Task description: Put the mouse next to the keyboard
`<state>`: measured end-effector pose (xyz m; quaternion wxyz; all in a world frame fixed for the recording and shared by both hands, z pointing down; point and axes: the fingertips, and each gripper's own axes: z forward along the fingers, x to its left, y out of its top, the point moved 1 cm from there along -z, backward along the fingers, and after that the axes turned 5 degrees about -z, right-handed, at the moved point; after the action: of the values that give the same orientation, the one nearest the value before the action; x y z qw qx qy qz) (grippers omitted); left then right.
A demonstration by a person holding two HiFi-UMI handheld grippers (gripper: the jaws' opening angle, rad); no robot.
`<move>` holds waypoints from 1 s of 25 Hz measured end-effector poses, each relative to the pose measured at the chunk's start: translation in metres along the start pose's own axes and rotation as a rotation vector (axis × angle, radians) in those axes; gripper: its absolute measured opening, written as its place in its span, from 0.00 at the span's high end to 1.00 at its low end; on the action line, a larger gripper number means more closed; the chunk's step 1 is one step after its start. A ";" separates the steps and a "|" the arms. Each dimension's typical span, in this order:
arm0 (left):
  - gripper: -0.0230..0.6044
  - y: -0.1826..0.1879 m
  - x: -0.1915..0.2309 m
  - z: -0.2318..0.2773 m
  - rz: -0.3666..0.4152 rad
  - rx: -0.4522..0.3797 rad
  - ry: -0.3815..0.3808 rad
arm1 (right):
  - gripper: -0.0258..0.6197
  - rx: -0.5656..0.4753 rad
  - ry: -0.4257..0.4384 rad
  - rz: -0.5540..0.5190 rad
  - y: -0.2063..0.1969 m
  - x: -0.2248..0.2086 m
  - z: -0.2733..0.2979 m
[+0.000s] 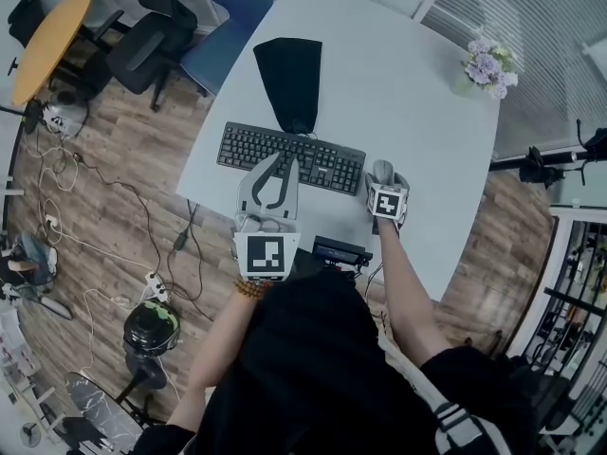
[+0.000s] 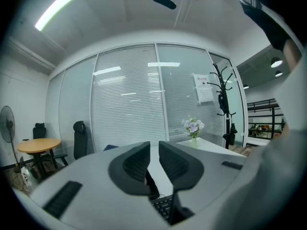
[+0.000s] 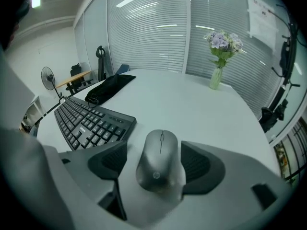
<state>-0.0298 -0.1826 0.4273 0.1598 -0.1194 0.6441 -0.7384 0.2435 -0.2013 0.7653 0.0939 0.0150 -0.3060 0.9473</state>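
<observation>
A grey mouse (image 3: pixel 160 157) lies flat on the white table (image 1: pixel 398 74), just right of the black keyboard (image 3: pixel 88 121). My right gripper (image 3: pixel 156 159) straddles it with its jaws spread wide; a gap shows beside the left pad, and the right pad sits close to the mouse's side. In the head view the mouse (image 1: pixel 381 171) peeks out beyond the right gripper (image 1: pixel 384 180), off the right end of the keyboard (image 1: pixel 289 156). My left gripper (image 1: pixel 282 164) hovers over the keyboard's front, pointing about level, its fingers together and nothing between them (image 2: pixel 153 164).
A black pouch (image 1: pixel 291 79) lies behind the keyboard, its cord running to it. A vase of purple flowers (image 1: pixel 488 64) stands at the table's far right corner. Office chairs (image 1: pixel 152 36) and a round wooden table (image 1: pixel 47 36) stand at the left.
</observation>
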 end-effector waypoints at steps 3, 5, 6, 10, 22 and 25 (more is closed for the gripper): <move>0.87 0.003 0.002 -0.002 0.003 -0.020 -0.006 | 0.41 -0.031 -0.011 0.002 0.011 0.000 -0.008; 0.87 0.006 0.003 -0.002 0.008 -0.048 -0.007 | 0.41 -0.054 -0.013 -0.003 0.020 0.001 -0.013; 0.87 0.006 0.004 -0.003 0.006 -0.049 -0.008 | 0.41 -0.067 -0.015 -0.007 0.024 0.002 -0.017; 0.87 0.008 0.001 -0.006 0.023 -0.052 -0.026 | 0.42 -0.114 -0.032 -0.020 0.042 0.001 -0.033; 0.87 0.020 -0.002 -0.007 0.020 -0.086 -0.072 | 0.52 -0.250 -0.096 -0.007 0.076 0.003 -0.083; 0.87 0.025 -0.001 -0.008 0.025 -0.101 -0.077 | 0.54 -0.279 -0.108 -0.010 0.083 0.005 -0.096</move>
<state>-0.0298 -0.1785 0.4011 0.1872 -0.1476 0.6756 -0.6977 0.2264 -0.2102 0.6398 0.0830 0.0544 -0.4393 0.8928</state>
